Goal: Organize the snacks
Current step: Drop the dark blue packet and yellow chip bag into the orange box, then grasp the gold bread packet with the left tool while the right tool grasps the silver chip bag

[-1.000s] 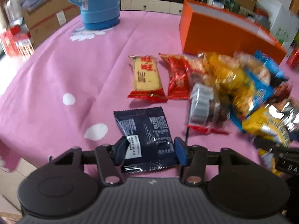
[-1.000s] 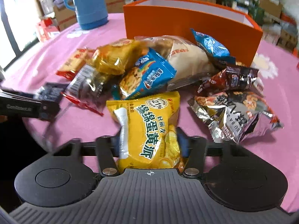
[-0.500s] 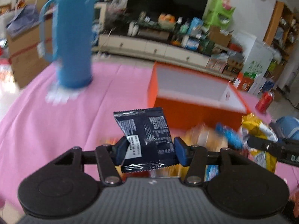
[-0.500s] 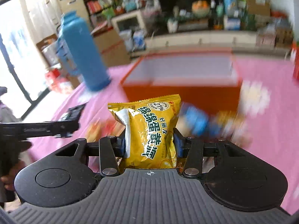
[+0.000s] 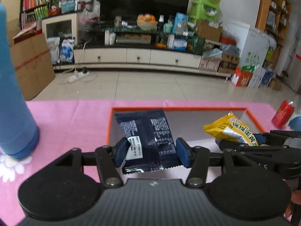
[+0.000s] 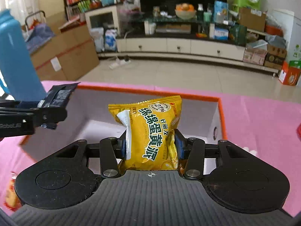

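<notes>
Over the open orange cardboard box (image 6: 222, 113) on the pink tablecloth (image 5: 75, 116), the left gripper (image 5: 150, 148) clamps a dark navy foil snack packet (image 5: 148, 137) near the box's left wall, while the right gripper (image 6: 150, 143) pinches a yellow plastic egg-yolk pie packet (image 6: 150, 130) mid-box. A tall blue thermos (image 5: 13, 94) stands at the cloth's left edge.

Glossy foil yellow packet (image 6: 150, 130), glossy dark packet (image 5: 148, 137), matt orange box (image 6: 221, 116).
</notes>
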A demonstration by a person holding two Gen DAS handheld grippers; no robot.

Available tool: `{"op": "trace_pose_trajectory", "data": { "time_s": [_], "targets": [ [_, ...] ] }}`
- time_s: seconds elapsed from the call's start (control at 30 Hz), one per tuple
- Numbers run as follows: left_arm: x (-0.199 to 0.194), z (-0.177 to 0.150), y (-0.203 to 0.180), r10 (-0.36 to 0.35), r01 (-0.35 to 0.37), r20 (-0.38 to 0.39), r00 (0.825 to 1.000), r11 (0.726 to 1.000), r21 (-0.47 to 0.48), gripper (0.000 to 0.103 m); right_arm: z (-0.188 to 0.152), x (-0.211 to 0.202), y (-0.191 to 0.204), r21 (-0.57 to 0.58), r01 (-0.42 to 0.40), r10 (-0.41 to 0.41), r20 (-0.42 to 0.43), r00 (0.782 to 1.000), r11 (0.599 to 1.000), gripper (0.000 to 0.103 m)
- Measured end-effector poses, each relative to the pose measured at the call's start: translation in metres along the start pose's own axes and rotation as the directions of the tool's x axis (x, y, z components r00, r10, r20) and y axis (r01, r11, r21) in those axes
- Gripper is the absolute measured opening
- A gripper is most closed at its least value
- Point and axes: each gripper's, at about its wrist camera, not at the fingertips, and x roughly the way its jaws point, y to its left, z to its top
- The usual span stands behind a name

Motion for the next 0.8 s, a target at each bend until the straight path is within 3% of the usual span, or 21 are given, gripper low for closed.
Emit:
{"op": "trace_pose_trajectory", "data": {
  "time_s": [0.13, 0.27, 0.37, 0.4, 0.53, 0.7, 0.8],
  "targets": [
    [-0.01, -0.005, 0.004, 0.007, -0.007, 0.019, 1.0, 1.0, -0.008, 0.068, -0.001, 0.0, -0.001, -0.013, 0.014, -0.013, 0.035, 0.999, 1.0, 0.033],
    [-0.058, -0.012, 0.01, 0.007, -0.005, 0.068, 0.998, 1.0, -0.027, 0.069, 0.0, -0.054, -0.003, 0.019, 0.009, -0.012, 0.149, 0.989, 1.0, 0.062],
    [-0.1, -0.028, 0.012, 0.009, -0.006, 0.087, 0.996, 0.999, -0.033, 0.072, -0.008, -0.103, -0.002, 0.035, -0.008, 0.001, 0.209, 0.978, 0.999, 0.073],
    [-0.111, -0.033, 0.011, 0.016, -0.014, 0.089, 0.996, 0.999, -0.03, 0.074, -0.017, -0.121, -0.001, 0.05, -0.016, 0.005, 0.225, 0.974, 0.999, 0.08],
    [-0.152, -0.073, 0.005, 0.061, -0.06, 0.059, 0.996, 0.998, -0.014, 0.079, -0.065, -0.171, 0.003, 0.096, 0.0, -0.022, 0.223, 0.974, 0.995, 0.084],
    [-0.179, -0.15, -0.001, 0.073, -0.076, -0.074, 0.995, 0.996, -0.036, 0.08, -0.15, -0.204, 0.0, 0.214, 0.022, -0.055, 0.15, 0.987, 0.977, 0.085],
    [-0.182, -0.179, -0.009, 0.079, -0.085, -0.133, 0.988, 0.996, -0.039, 0.08, -0.198, -0.208, -0.007, 0.288, 0.038, -0.063, 0.079, 0.995, 0.957, 0.085]
  ]
}}
